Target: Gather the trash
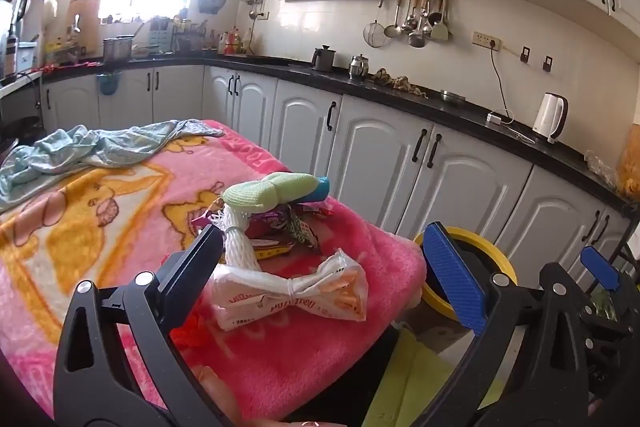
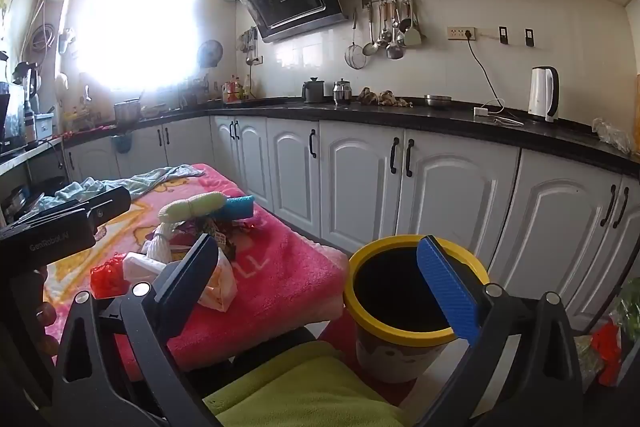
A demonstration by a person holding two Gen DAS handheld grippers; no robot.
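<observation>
Table: covered with a pink cartoon blanket (image 1: 100, 227), kitchen cabinets (image 2: 360, 179) running behind it.
Cloth: a crumpled pale blue cloth (image 1: 80, 151) lies on the blanket's far left end.
Bin: a yellow-rimmed bin (image 2: 400, 339) stands open on the floor just beside the table's near right corner.
Trash pile: gathered near the table's right edge; a green-and-blue rolled cloth bundle (image 1: 272, 189) sits on top of crumpled snack wrappers (image 1: 280, 231).
Tied bag: a white and orange plastic bag (image 1: 292, 295), knotted at its middle, lies nearest the edge, in front of the wrappers.
Foam net: a white foam net sleeve (image 1: 238, 243) touches the tied bag's left end.
Red scrap: a red plastic scrap (image 2: 108, 275) lies left of the bag.
Left hand-held gripper (image 1: 332, 267): jaws spread wide, holding nothing, the tied bag between its fingers in view.
Right hand-held gripper (image 2: 324, 287): jaws spread wide, holding nothing, above the gap between table and bin.
</observation>
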